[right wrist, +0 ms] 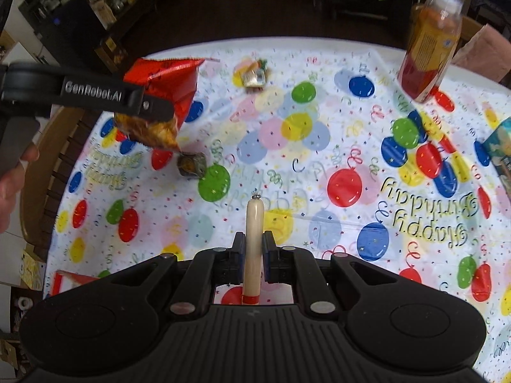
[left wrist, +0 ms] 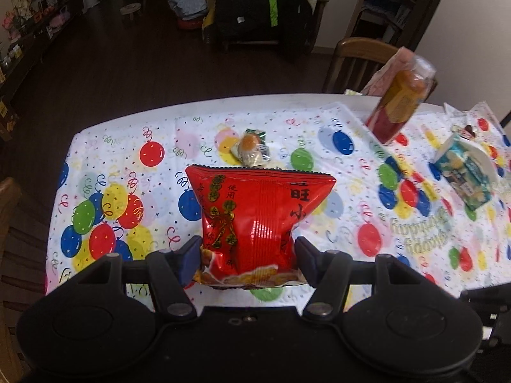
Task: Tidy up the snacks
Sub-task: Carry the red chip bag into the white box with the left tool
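Note:
My left gripper (left wrist: 247, 255) is shut on a red snack bag (left wrist: 255, 217) and holds it above the balloon-print tablecloth (left wrist: 105, 172). In the right wrist view that same red snack bag (right wrist: 169, 95) hangs at the upper left, with the left gripper across it. My right gripper (right wrist: 254, 249) is shut on a pale sausage stick (right wrist: 254, 239) that points forward over the table. A small wrapped snack (left wrist: 252, 148) lies beyond the bag. A dark wrapped snack (right wrist: 191, 164) lies under the bag.
A tall snack canister (left wrist: 400, 99) stands at the far right of the table, with a blue-green box (left wrist: 464, 172) near it. A wooden chair (left wrist: 357, 60) sits behind the table. A hand (right wrist: 12, 185) shows at the left edge.

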Motion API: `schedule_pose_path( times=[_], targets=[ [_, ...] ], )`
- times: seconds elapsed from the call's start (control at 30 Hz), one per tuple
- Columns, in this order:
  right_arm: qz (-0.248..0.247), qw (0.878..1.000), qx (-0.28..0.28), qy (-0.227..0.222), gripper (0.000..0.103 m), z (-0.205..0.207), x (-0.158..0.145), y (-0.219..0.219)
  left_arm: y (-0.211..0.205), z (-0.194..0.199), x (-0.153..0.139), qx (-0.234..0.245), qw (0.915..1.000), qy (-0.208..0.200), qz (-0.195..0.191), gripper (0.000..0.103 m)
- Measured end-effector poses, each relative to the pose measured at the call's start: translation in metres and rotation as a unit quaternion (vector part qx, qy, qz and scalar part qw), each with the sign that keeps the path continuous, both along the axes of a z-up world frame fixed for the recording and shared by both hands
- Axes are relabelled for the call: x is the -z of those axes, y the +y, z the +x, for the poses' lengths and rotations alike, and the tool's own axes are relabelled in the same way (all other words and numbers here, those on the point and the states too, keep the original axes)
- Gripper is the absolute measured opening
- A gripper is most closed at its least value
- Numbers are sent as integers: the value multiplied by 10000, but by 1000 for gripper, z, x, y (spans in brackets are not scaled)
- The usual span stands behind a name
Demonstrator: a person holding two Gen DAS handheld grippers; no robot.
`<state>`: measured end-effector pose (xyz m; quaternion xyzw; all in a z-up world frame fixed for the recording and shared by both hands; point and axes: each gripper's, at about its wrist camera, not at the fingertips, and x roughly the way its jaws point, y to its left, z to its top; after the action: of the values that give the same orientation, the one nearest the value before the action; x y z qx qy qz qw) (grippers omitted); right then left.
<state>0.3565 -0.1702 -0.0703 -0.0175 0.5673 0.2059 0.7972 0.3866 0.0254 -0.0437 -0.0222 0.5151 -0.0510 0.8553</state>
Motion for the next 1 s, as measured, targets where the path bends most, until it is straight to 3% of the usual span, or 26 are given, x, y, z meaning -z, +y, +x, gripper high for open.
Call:
schedule_pose_path(
  times=[0.53,1.0],
  targets=[
    [283,9987,110,-403,10,-71,-61,-14,5,-91,-48,428,9986,-215,-207,61],
    [251,9991,180,-280,10,-134,-54,-31,-6,-179,-41,908,9950,-33,-408,61]
  ],
)
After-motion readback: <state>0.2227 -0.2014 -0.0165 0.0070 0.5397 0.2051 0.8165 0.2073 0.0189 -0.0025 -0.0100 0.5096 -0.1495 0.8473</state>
